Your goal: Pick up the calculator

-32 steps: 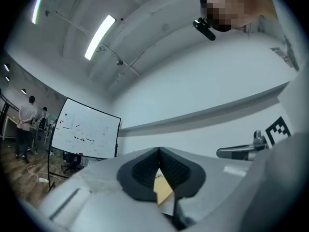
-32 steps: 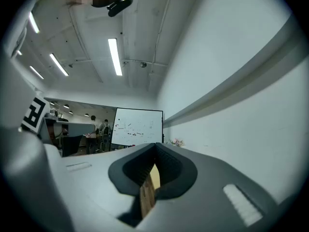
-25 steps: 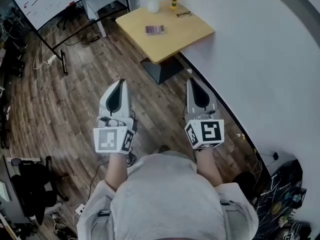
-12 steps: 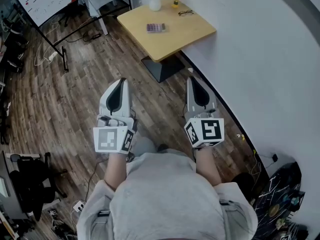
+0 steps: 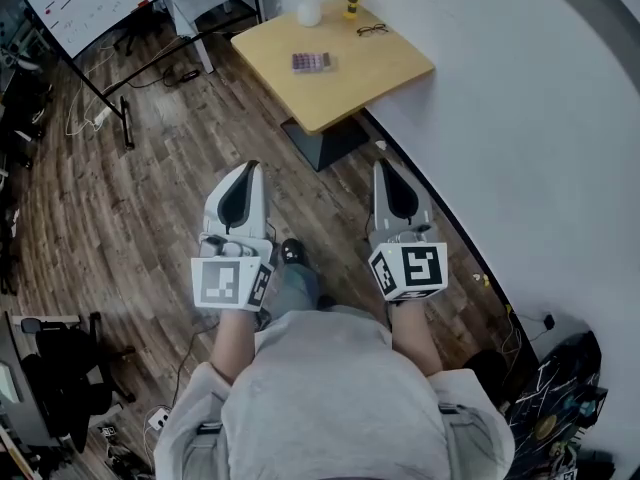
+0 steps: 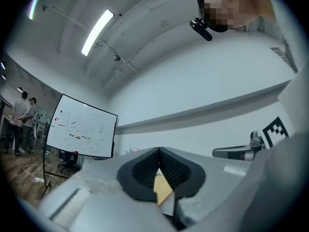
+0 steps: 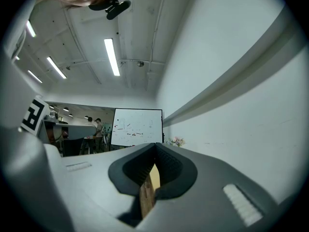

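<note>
Head view overhead; gripper views level, share whiteboard.

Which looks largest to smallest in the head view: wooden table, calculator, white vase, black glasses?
1. Square light wooden table.
2. Flat purplish rectangular calculator and round white vase: nearly alike, so unranked.
3. Thin black glasses.

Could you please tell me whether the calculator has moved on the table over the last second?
No. The calculator lies at the same spot on the yellow table, just as far from the vase and the glasses as before.
</note>
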Available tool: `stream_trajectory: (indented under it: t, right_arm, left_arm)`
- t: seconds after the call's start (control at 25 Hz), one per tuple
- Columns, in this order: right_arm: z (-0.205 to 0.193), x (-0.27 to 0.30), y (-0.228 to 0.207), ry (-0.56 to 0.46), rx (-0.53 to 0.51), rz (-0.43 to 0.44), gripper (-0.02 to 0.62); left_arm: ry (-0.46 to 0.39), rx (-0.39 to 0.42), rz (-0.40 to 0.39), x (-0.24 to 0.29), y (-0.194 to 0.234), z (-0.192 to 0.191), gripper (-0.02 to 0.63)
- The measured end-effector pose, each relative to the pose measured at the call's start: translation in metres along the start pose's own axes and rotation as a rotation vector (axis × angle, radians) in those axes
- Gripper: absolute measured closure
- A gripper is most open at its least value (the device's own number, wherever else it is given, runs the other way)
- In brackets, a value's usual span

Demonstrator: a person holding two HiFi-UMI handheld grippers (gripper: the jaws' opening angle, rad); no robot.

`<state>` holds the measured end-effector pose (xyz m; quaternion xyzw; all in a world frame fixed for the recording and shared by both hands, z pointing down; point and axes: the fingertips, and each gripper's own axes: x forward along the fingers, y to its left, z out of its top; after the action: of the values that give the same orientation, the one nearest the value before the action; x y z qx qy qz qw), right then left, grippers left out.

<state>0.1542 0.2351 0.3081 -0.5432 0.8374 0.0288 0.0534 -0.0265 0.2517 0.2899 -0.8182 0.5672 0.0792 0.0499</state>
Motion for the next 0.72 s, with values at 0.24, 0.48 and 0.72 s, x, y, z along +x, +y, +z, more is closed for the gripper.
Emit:
stream_trajectory:
  t: [0.24, 0.48, 0.72]
  right_arm:
    - [-0.001, 0.043, -0.017, -0.008, -0.004, -0.01, 0.594]
    - [0.003, 0.097, -0.032, -0.024, -0.017, -0.024, 0.594]
    - [0.004, 0.151, -0.042, -0.034, -0.016, -0.033, 0.594]
  left_arm:
    - [-0.007, -0.011, -0.016, 0.047, 0.019, -0.007, 0.601]
    - [-0.027, -0.008, -0.025, 0.098, 0.049, -0.009, 0.601]
    - [-0.039, -0.002, -0.028, 0.141, 0.083, -0.012, 0.601]
